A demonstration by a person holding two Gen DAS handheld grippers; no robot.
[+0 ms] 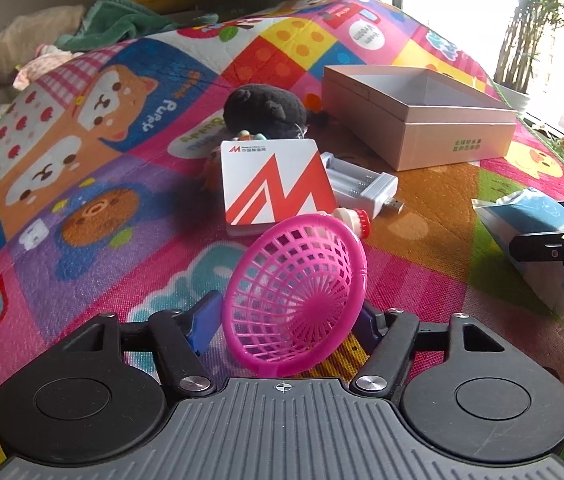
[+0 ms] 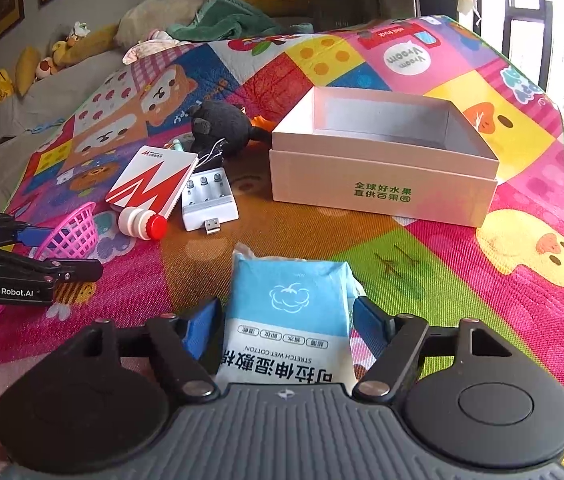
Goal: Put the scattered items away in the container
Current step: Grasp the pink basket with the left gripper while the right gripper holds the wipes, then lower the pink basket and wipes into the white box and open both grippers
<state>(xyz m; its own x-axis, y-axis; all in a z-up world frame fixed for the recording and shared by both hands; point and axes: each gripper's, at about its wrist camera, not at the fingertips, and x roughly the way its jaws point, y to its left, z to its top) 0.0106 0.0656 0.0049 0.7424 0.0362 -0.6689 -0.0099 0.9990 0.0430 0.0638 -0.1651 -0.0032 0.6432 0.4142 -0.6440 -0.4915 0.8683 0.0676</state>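
Note:
My left gripper (image 1: 286, 320) is shut on a pink plastic basket (image 1: 298, 296), held tilted above the play mat; it also shows in the right wrist view (image 2: 69, 234). My right gripper (image 2: 286, 320) is shut on a blue and white wet-cotton pack (image 2: 288, 320), which also shows in the left wrist view (image 1: 534, 236). The open white box (image 2: 382, 176) stands ahead on the mat (image 1: 418, 120). A red and white card box (image 1: 273, 184), a white battery charger (image 2: 207, 200), a small red-capped bottle (image 2: 141, 222) and a black plush toy (image 1: 265, 110) lie left of the box.
The colourful play mat (image 2: 402, 264) covers the surface. A sofa with cushions, a green cloth (image 2: 225, 16) and soft toys runs along the back left. A window and plants (image 1: 546, 12) are at the right, past the mat's edge.

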